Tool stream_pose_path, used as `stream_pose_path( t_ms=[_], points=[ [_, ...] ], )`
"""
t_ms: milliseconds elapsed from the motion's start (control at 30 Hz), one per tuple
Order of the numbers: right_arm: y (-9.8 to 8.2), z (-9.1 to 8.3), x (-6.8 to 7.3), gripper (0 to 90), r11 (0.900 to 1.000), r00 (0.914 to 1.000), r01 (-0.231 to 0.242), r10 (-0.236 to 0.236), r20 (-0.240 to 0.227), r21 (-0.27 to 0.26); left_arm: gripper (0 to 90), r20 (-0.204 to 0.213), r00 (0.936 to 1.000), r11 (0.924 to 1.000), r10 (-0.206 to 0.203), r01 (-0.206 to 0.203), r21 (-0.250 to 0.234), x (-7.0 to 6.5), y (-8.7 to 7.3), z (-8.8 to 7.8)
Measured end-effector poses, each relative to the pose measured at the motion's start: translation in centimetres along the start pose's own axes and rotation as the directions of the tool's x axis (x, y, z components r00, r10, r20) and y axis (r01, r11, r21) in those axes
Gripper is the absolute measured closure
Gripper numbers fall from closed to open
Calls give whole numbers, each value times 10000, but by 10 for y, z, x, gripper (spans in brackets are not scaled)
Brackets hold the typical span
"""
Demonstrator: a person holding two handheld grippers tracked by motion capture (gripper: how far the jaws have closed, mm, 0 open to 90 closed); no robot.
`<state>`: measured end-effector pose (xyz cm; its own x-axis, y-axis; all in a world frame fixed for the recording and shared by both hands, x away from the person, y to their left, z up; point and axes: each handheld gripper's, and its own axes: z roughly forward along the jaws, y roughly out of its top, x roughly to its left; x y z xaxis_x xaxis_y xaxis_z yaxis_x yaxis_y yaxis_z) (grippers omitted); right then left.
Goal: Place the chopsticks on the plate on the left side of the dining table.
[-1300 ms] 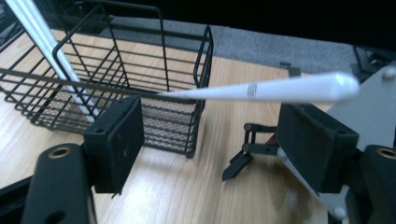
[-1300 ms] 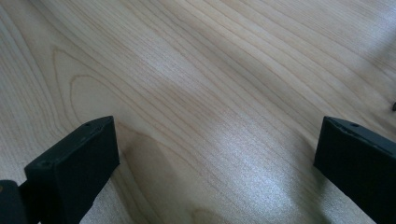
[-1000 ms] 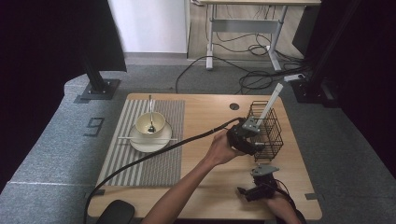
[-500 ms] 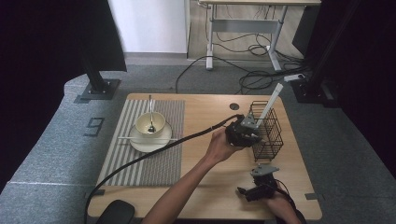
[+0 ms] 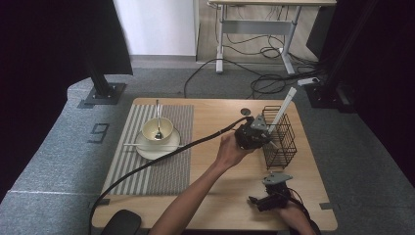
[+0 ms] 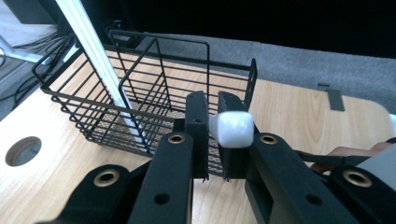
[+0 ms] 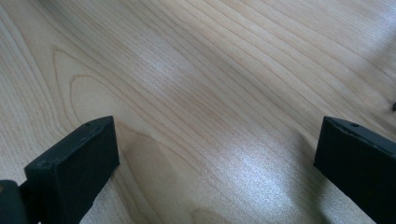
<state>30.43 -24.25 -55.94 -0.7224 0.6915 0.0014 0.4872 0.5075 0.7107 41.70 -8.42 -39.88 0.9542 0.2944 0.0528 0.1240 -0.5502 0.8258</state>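
Clamping a white utensil handle (image 6: 232,129), the left tongs (image 6: 212,135) have just been closing and are held beside the wire basket (image 6: 140,107) at three o'clock on the desk (image 5: 220,196). At five o'clock, the right tongs (image 7: 215,158) are held wide, empty.

so the left gripper (image 6: 212,140) has just been closing and its jaws are now pinched tight on a small white handle end (image 6: 232,129), right at the near wall of the black wire basket (image 5: 279,134). a second back those jaws stood about half open. the left hand (image 5: 230,152) nudged slightly toward the basket too, and that's it for changes.
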Motion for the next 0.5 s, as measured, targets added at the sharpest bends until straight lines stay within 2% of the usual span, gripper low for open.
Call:
stream_pose_path(
  t_ms=[267,500],
  points=[
    [0,0,0,0,10000,10000,11,-11,3,9,829,174,9998,10000,-22,22,-23,2,5,-13],
    [0,0,0,0,10000,10000,5,-5,-1,5,830,196,9996,9997,226,-227,82,0,7,-23]
  ],
)
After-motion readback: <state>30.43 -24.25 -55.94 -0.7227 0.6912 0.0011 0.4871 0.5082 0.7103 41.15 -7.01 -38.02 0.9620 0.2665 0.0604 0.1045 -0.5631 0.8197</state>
